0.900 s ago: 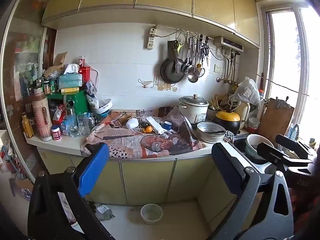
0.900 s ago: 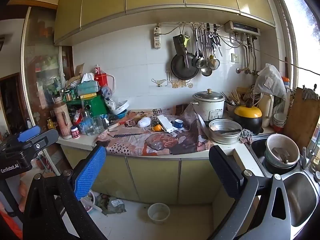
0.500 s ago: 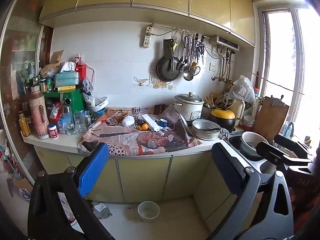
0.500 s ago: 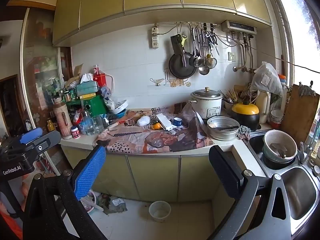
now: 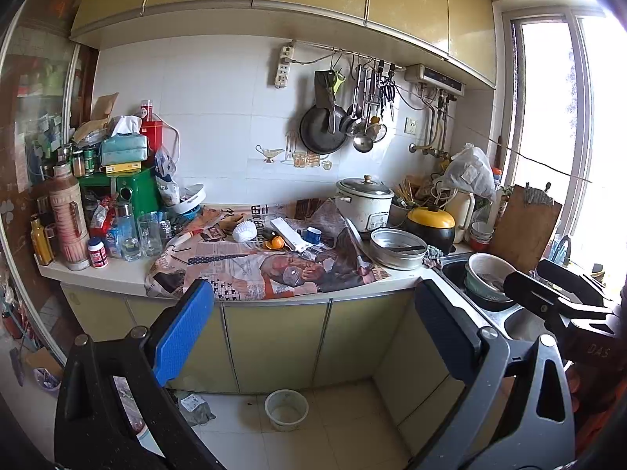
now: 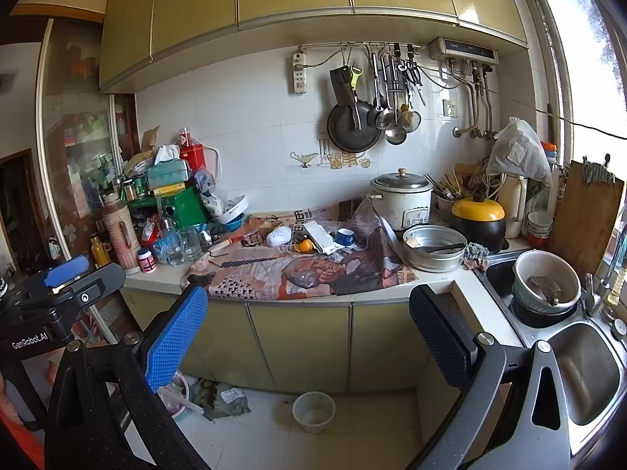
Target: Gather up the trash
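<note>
step: looking for trash, nothing picked yet | left gripper (image 5: 309, 329): jaws wide apart, holding nothing | trash: orange peel (image 5: 276, 242) mid-frame on newspaper (image 5: 250, 270), maybe more on floor, hard to tell | right gripper (image 6: 307, 327): jaws wide apart, holding nothing | next: move close, reach peel

You are holding the left gripper (image 5: 313, 337) level and pointing forward, its jaws spread wide with nothing between them. You are holding the right gripper (image 6: 309, 340) the same way, jaws wide apart and empty. The two grippers are sitting side by side, well apart, each showing at the edge of the other's view.
</note>
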Motion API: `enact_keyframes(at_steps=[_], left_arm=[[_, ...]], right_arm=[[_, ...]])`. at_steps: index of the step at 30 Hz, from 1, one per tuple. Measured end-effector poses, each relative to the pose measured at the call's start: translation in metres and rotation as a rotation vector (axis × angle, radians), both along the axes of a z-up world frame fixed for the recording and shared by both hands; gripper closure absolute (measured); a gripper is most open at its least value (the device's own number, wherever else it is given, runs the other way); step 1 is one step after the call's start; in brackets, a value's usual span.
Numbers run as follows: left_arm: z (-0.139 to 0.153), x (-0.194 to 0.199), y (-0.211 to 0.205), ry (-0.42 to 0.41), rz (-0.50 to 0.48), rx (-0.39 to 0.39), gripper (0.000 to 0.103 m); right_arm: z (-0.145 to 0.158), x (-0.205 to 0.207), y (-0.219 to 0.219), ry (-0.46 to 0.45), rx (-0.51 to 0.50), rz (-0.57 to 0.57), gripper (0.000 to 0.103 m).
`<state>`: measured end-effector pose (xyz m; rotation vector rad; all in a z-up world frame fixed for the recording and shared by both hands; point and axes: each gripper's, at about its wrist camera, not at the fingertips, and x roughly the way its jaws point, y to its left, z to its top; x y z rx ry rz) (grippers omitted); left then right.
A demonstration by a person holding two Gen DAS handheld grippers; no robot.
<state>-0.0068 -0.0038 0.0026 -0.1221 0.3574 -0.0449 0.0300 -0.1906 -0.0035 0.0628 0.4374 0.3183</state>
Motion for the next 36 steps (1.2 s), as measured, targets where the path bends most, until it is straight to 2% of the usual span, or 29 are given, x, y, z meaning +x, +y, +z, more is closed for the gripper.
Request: enact_keyframes(at_steps=[36], left_arm=[[-0.009,0.013,0.011,0.013,0.017,-0.013,0.000]], right_arm=[[0.002,0.008,0.013,0.006,0.010,0.042,0.001]])
